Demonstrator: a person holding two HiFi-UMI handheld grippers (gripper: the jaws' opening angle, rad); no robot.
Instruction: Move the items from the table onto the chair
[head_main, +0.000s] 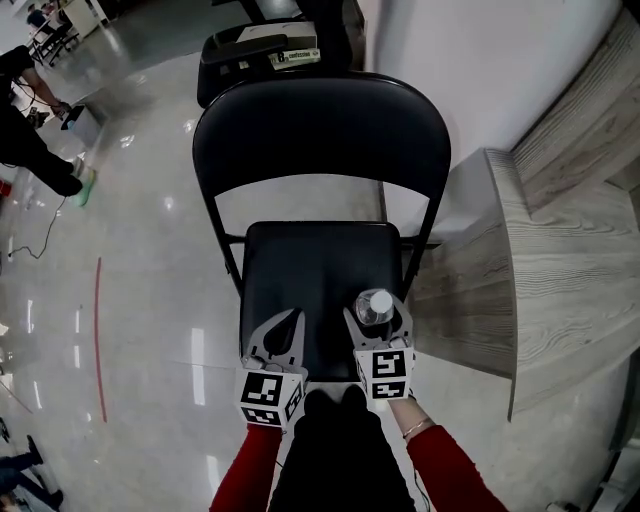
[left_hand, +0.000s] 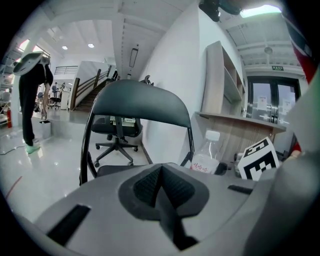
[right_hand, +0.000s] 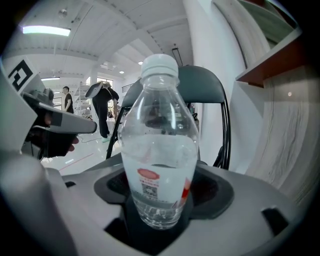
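A clear water bottle (head_main: 375, 305) with a white cap stands upright between the jaws of my right gripper (head_main: 377, 318), which is shut on its lower body (right_hand: 160, 150). It is over the front right part of the black folding chair's seat (head_main: 310, 265); whether its base touches the seat is hidden. My left gripper (head_main: 296, 318) is beside it over the front left of the seat, shut, its ribbed pads (left_hand: 150, 187) meeting with nothing between them. In the left gripper view the bottle (left_hand: 205, 159) and the right gripper's marker cube (left_hand: 257, 159) show at the right.
A grey wood-grain table (head_main: 560, 280) stands right of the chair against the white wall. A black printer-like box (head_main: 265, 50) sits behind the chair's backrest (head_main: 320, 130). A person (head_main: 30, 140) stands far left on the glossy floor. An office chair (left_hand: 117, 132) is farther back.
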